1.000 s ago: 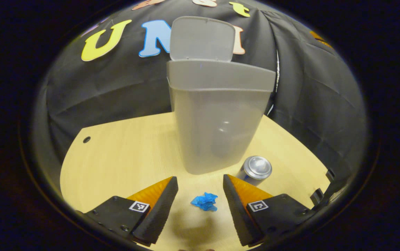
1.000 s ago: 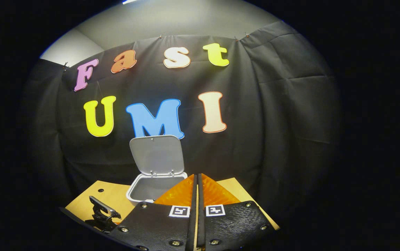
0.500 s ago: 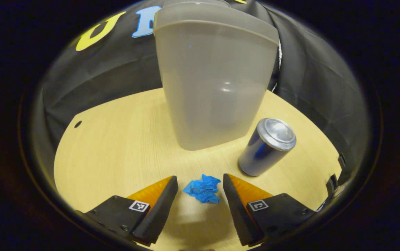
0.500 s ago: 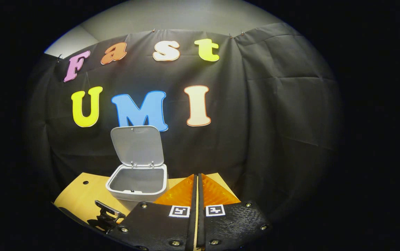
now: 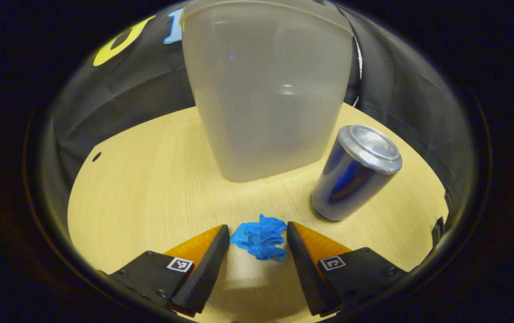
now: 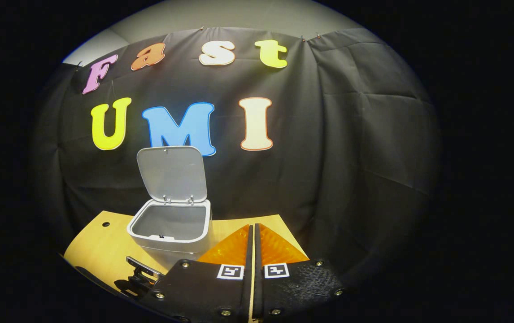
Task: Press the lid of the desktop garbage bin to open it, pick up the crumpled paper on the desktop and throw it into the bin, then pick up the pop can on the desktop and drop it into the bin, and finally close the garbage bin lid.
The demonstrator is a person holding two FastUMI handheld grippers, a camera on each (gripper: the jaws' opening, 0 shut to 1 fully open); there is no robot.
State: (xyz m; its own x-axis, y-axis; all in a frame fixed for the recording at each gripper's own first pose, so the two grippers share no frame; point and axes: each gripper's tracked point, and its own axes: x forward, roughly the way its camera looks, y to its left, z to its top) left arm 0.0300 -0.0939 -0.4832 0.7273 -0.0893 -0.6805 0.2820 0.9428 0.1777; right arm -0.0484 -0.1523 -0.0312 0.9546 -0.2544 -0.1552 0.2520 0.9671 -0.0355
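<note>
Left gripper view: our left gripper [image 5: 258,235], fingers spread, has dropped around the crumpled paper [image 5: 259,236]; our right gripper [image 6: 253,231] stays pressed together.

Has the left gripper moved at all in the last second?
Yes. The left gripper has dropped lower and closer in: the bin looms larger, and the blue crumpled paper now sits between its open fingers.

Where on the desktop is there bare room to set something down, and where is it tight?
Bare wood spreads left of the bin, out to the small hole by the desktop edge. Tight spots: between the bin and pop can, and around the blue crumpled paper between the left gripper fingers.
</note>
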